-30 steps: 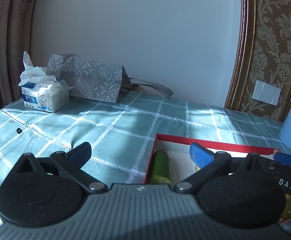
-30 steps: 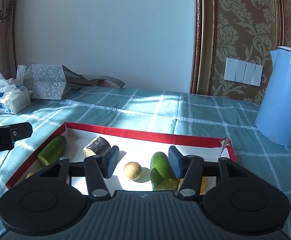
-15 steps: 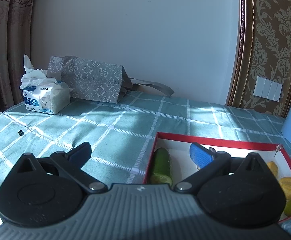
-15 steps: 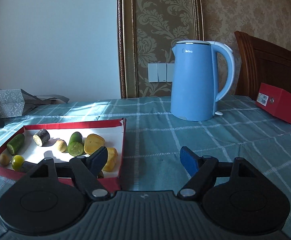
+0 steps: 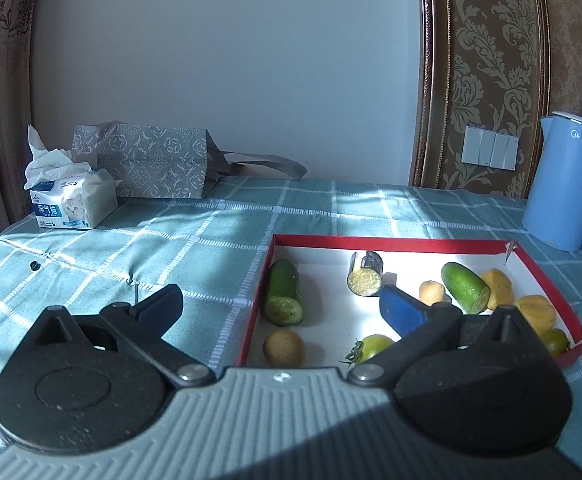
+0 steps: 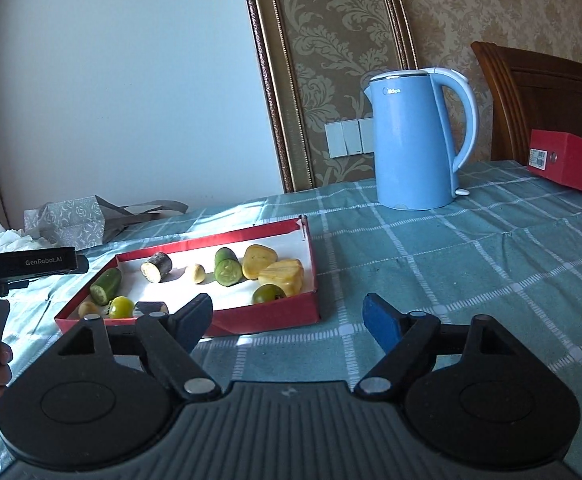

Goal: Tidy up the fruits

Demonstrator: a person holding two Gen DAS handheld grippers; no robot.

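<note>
Red tray [image 5: 391, 241] is sitting on the tabletop [image 5: 195, 240] with its checked teal cloth, and all fruit is lying inside it. At the tray's left wall: cucumber half [image 5: 284, 298], small brown fruit [image 5: 283, 347] just in front of it. Dark sugarcane piece [image 5: 365, 279] near the tray's back wall. Green tomato [image 5: 373, 347] by the tray's front edge. Toward the tray's right end: round tan fruit [image 5: 431, 292], second cucumber piece [image 5: 465, 287], yellow fruit chunks [image 5: 531, 312] and another green tomato [image 6: 269, 294] at the front right corner.

Left gripper [image 5: 281, 304] is hovering over the tray's front left part, jaws spread wide and gripping nothing, one finger outside the tray's left wall, the other over its white floor. Right gripper [image 6: 287, 316] is hanging to the right of the tray over bare cloth, jaws having just been opening, nothing between them.

Blue kettle [image 6: 415, 140] is standing behind the tray to its right; tissue pack [image 5: 71, 204] and grey patterned bag [image 5: 151, 164] well behind the tray to its left
</note>
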